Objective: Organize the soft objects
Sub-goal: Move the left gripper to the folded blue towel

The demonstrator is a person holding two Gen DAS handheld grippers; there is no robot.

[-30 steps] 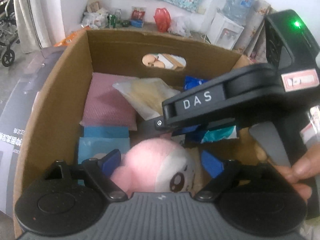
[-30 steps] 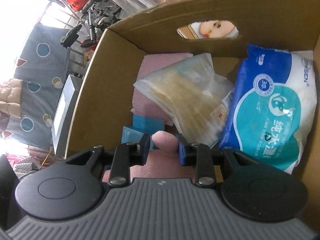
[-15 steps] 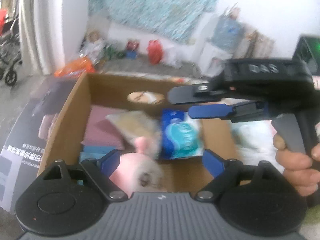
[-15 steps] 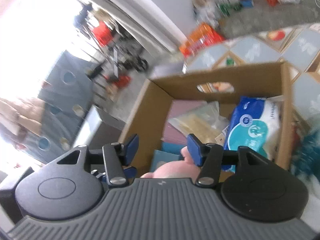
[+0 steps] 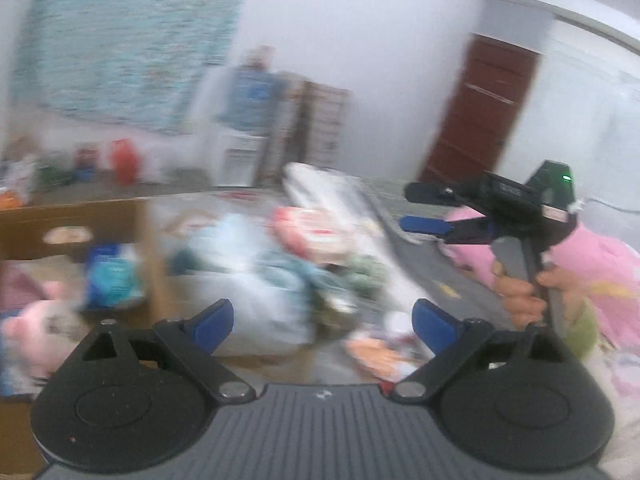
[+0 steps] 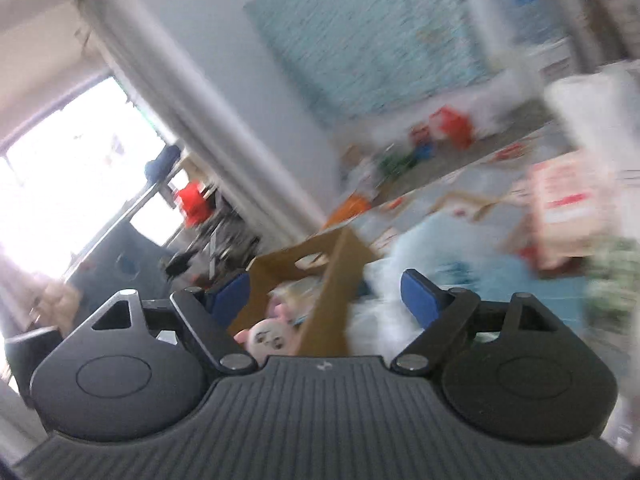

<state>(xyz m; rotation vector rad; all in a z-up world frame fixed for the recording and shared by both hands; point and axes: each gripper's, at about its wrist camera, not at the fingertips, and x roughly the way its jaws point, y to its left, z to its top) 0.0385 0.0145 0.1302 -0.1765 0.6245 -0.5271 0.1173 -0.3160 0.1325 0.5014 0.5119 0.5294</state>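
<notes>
Plush toy [image 6: 267,335] inside cardboard box [image 6: 328,300]; bags [image 5: 256,292] beside.

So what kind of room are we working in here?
Most likely a lived-in room at home, though the views are blurred. A patterned cloth hangs on the wall, a brown door stands at the back, and a cardboard box sits beside a pile of soft packs.

Both views are smeared by motion blur. The pile of bags [image 5: 264,280] right of the cardboard box [image 5: 68,216] can't be made out; the pink plush [image 5: 28,332] inside is cut off at the frame edge.
</notes>
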